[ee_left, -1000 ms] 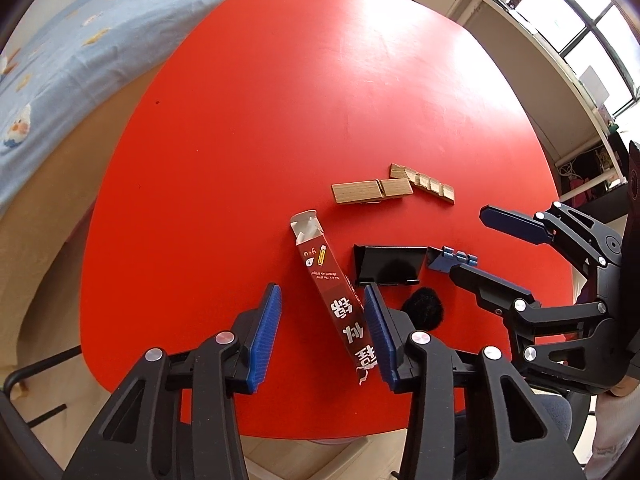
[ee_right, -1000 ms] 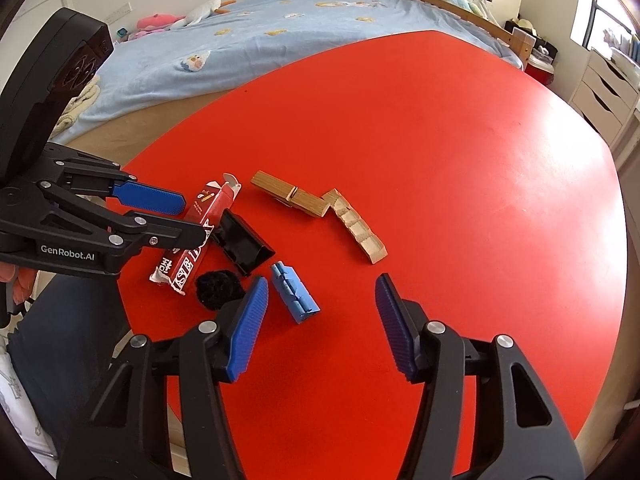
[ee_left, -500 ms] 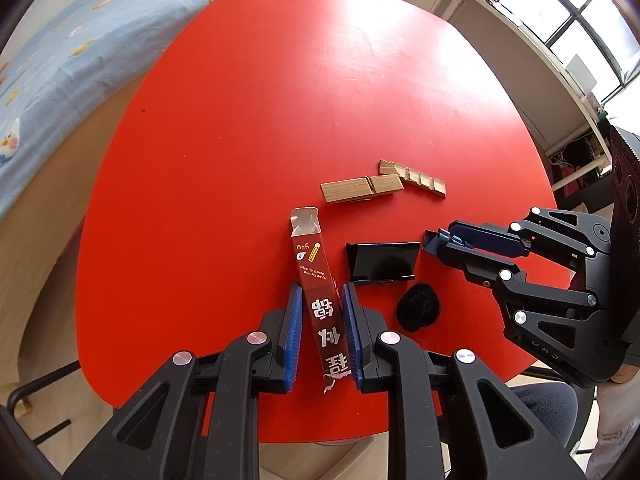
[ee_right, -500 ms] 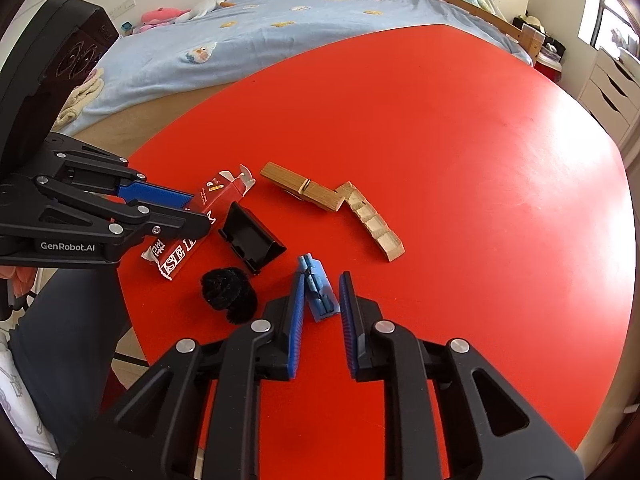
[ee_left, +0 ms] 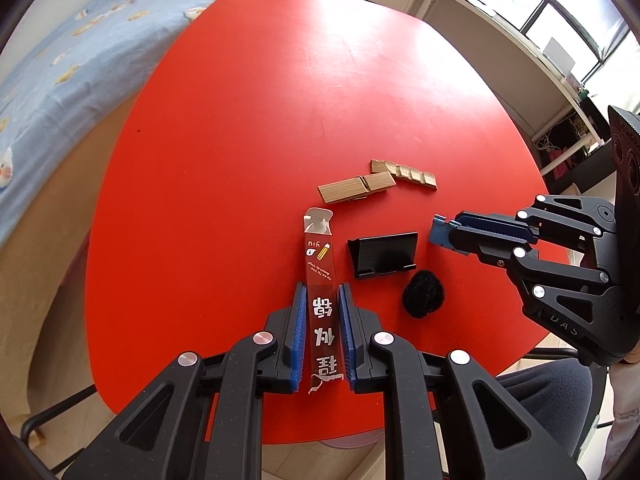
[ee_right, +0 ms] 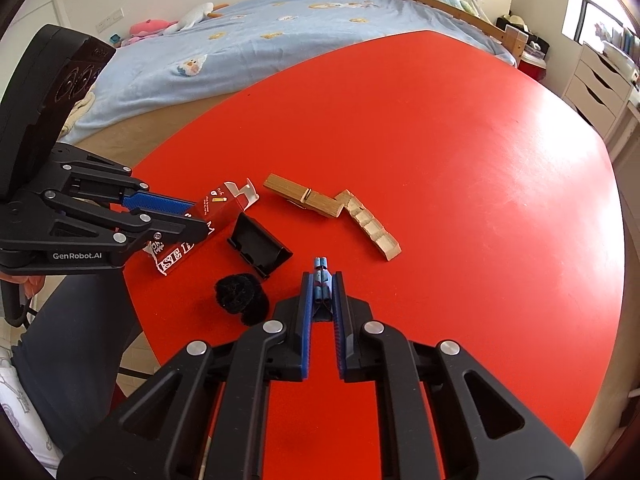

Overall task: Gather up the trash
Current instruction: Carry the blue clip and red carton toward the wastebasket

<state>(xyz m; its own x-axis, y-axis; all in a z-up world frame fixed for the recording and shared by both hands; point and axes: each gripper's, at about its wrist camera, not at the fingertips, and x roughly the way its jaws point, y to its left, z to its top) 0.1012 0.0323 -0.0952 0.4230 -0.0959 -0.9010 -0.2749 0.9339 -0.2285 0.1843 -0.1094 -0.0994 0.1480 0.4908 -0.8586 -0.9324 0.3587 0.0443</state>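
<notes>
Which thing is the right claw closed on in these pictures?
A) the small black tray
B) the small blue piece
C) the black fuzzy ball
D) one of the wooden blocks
B: in the right wrist view the right claw has its blue pads pressed on the small blue piece, while the black tray, the fuzzy ball and the wooden blocks lie apart on the red table.
</notes>
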